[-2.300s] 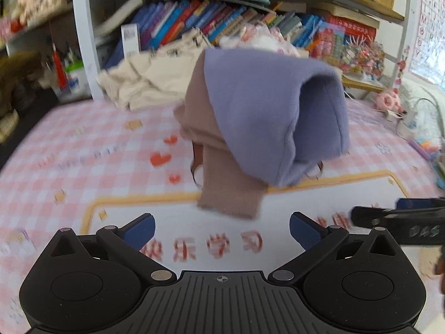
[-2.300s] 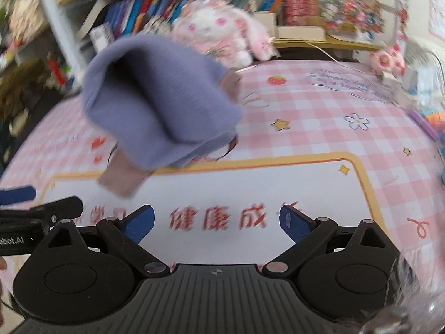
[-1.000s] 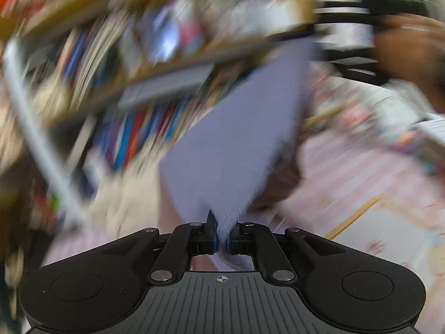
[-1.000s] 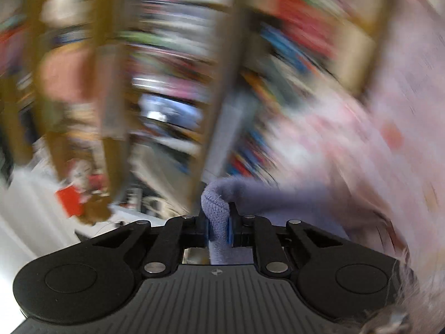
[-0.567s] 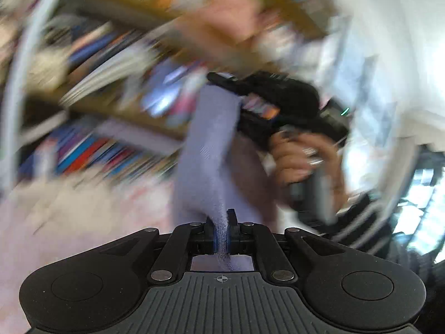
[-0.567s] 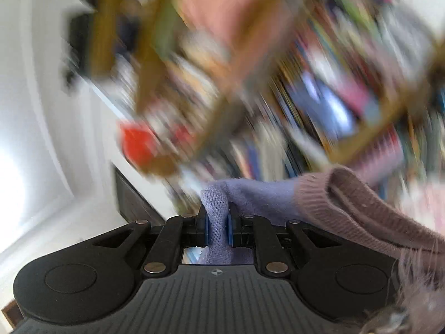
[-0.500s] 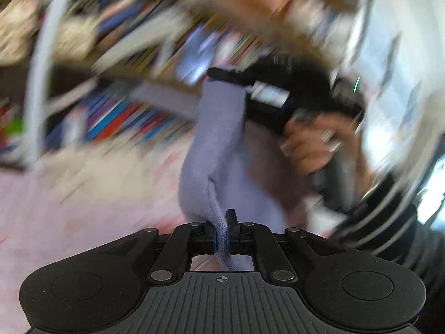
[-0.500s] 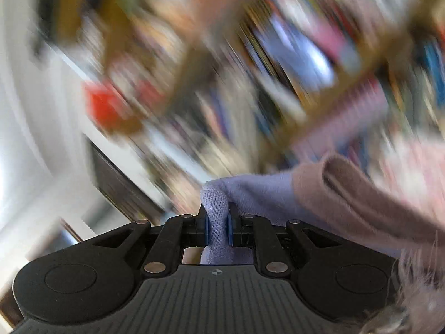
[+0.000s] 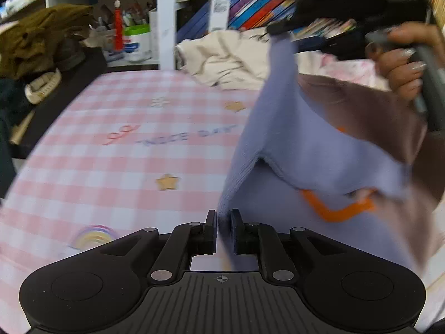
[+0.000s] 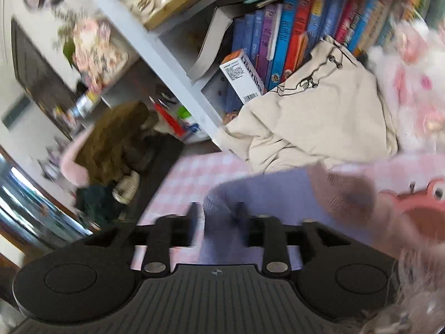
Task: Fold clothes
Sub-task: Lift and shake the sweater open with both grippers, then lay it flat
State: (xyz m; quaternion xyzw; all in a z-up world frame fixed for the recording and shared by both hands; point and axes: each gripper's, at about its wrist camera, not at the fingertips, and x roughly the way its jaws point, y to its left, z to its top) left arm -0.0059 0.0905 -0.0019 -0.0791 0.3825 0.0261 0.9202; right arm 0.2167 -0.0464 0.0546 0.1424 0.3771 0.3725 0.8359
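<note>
A lavender and mauve knit garment [image 9: 319,150] hangs stretched between both grippers above the pink checked tablecloth [image 9: 116,150]. My left gripper [image 9: 223,224] is shut on its lower lavender edge. In the left wrist view the right gripper [image 9: 281,29] holds the garment's upper corner at the top right, in a hand. In the right wrist view my right gripper [image 10: 218,213] has its jaws partly apart with the lavender fabric [image 10: 222,222] between them; the picture is blurred there.
A crumpled cream garment [image 9: 230,58] lies at the back of the table against a bookshelf [image 10: 292,36]. A pink plush toy [image 10: 411,83] sits to its right. Dark clothes [image 9: 39,36] are piled at the left beyond the table edge.
Both grippers took hold of the garment, lifted it off the table and swung it around. Now it is lower over the table, and the right jaws have parted somewhat.
</note>
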